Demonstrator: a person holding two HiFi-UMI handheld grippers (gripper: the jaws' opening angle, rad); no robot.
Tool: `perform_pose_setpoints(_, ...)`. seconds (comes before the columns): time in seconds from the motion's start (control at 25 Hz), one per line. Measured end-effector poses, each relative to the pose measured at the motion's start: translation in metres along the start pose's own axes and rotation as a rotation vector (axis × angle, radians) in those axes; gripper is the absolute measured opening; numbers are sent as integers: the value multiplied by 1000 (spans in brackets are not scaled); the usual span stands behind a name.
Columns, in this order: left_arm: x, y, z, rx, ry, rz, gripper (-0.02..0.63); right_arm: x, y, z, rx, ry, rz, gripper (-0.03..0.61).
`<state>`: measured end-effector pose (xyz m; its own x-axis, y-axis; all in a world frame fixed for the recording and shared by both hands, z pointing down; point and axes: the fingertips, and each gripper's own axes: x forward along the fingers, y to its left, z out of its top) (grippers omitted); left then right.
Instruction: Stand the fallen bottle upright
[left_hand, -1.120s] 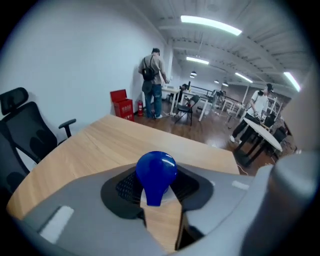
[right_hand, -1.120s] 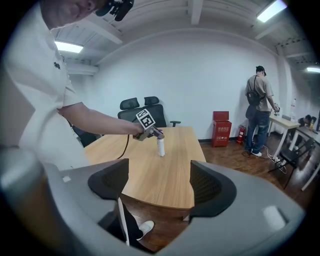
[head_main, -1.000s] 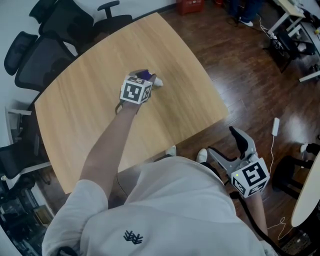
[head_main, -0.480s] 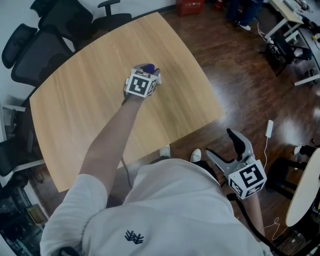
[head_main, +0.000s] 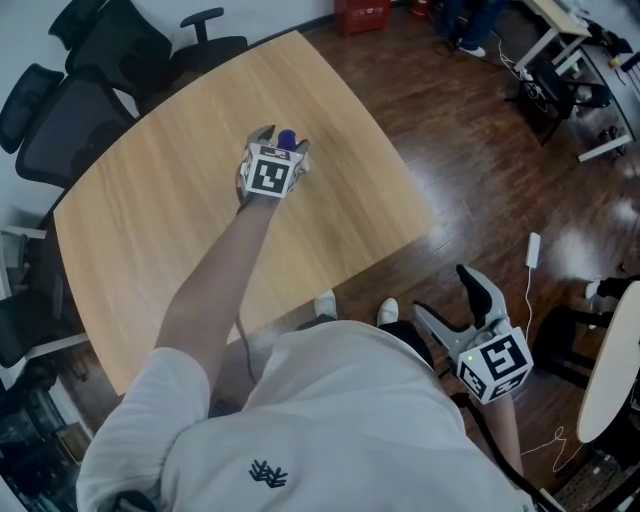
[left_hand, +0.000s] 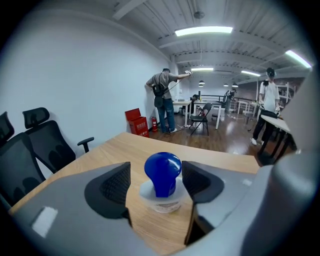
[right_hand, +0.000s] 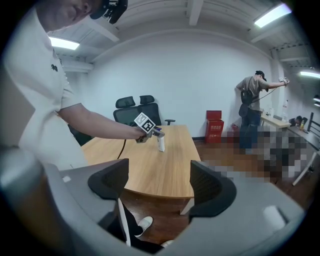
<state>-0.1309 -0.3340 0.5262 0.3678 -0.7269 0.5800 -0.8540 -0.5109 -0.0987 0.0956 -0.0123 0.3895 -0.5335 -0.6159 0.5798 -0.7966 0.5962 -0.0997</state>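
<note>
The bottle (left_hand: 162, 176), white with a round blue cap, stands upright on the wooden table (head_main: 180, 220). From the head view only its blue cap (head_main: 288, 139) shows, just past the marker cube. My left gripper (left_hand: 157, 181) straddles the bottle. Its jaws are opening, with a gap between each pad and the cap. The right gripper view shows the bottle (right_hand: 160, 142) standing beside the left gripper (right_hand: 150, 131). My right gripper (head_main: 450, 300) hangs open and empty off the table's near right edge, over the floor.
Black office chairs (head_main: 90, 100) crowd the table's far left side. A red crate (head_main: 360, 12) sits on the dark wood floor beyond the table. People stand at desks (left_hand: 165, 100) far off across the room. A white cable and plug (head_main: 530, 250) lie on the floor at the right.
The left jaws, shut on the tilted bottle a second ago, have spread apart. The bottle now stands upright, showing only its cap from above. The right gripper has barely shifted.
</note>
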Motion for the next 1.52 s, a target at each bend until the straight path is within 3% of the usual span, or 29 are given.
perform_pose_setpoints(0.12, -9, -4, -10, 31, -17, 33, 341, -8, -2, -3, -3, 2, -1, 390)
perform_pose_setpoints(0.32, -62, -21, -20, 38, -71, 18, 367, -19, -7, -9, -35, 5, 17, 390)
perform_pose_setpoints(0.52, -138, -42, -30, -19, -133, 21, 362, -16, -5, -19, -104, 18, 122, 390)
perform_pose_setpoints(0.68, -211, -71, -36, -61, -191, 68, 362, -29, -7, -20, -172, -35, 202, 390)
perform_pose_setpoints(0.88, -292, -167, -35, -139, -275, 65, 364, -69, -10, -35, -254, -100, 299, 390)
perform_pose_setpoints(1.04, -329, -278, -31, -230, -348, -25, 363, -103, -13, -62, -283, -126, 391, 390)
perform_pose_setpoints(1.2, -366, -369, -36, -222, -356, -63, 362, -130, -4, -81, -299, -148, 452, 390)
perform_pose_setpoints(1.52, -409, -422, -36, -211, -350, -62, 354, -169, 9, -82, -290, -238, 493, 390)
